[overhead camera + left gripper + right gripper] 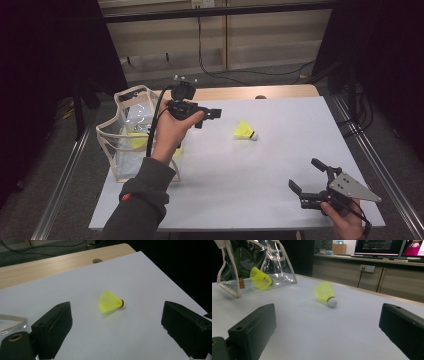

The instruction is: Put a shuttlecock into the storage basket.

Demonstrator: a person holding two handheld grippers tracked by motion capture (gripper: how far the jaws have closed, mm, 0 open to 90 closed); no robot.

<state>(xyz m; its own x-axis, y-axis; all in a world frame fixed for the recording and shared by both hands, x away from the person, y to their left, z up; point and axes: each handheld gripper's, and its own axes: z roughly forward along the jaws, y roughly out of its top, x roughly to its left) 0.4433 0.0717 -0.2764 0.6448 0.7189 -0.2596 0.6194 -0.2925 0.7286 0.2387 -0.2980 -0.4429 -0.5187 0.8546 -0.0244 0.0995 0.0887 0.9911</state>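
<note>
A yellow shuttlecock [244,131] with a white cork lies on its side on the white table, near the middle. My left gripper [209,119], held up in a hand, hovers left of it and points at it with jaws wide open and empty. In the left gripper view the shuttlecock [110,302] lies between and beyond the jaws of the left gripper [117,313]. My right gripper [306,175] rests low at the near right corner, open and empty. Ahead of the right gripper [328,315] lies the shuttlecock [325,293].
A clear plastic bag [131,117] with cream trim stands at the table's left edge, and a second yellow shuttlecock [134,140] lies inside it. The bag [280,265] and that shuttlecock [260,278] show at the far left. A wooden strip [250,92] runs along the far edge.
</note>
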